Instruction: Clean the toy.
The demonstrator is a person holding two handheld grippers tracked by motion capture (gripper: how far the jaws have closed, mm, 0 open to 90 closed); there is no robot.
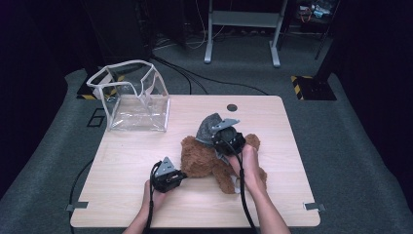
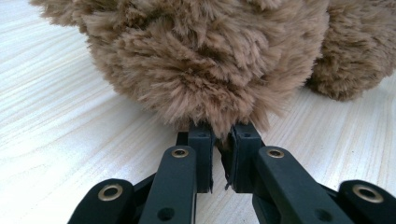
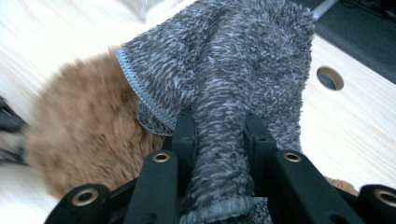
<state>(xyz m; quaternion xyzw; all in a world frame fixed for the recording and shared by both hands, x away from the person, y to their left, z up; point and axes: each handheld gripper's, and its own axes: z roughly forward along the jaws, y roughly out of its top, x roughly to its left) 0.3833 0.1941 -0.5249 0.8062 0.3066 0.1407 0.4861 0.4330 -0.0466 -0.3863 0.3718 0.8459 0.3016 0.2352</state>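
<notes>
A brown plush bear (image 1: 210, 161) lies on the wooden table (image 1: 136, 156). My left gripper (image 1: 168, 178) is at the bear's left side, and in the left gripper view my left gripper (image 2: 219, 140) is shut on a tuft of the plush bear (image 2: 210, 60). My right gripper (image 1: 228, 139) hovers over the bear's upper part, holding a grey fuzzy cloth (image 1: 208, 129). In the right gripper view my right gripper (image 3: 219, 126) is shut on a bunched fold of the grey cloth (image 3: 224, 70), with the plush bear (image 3: 79, 144) underneath.
A clear plastic bag with white trim (image 1: 134, 100) stands open at the table's far left corner. A round cable hole (image 1: 232, 107) is in the table's far edge. Dark floor and a grey desk frame (image 1: 242, 29) lie beyond.
</notes>
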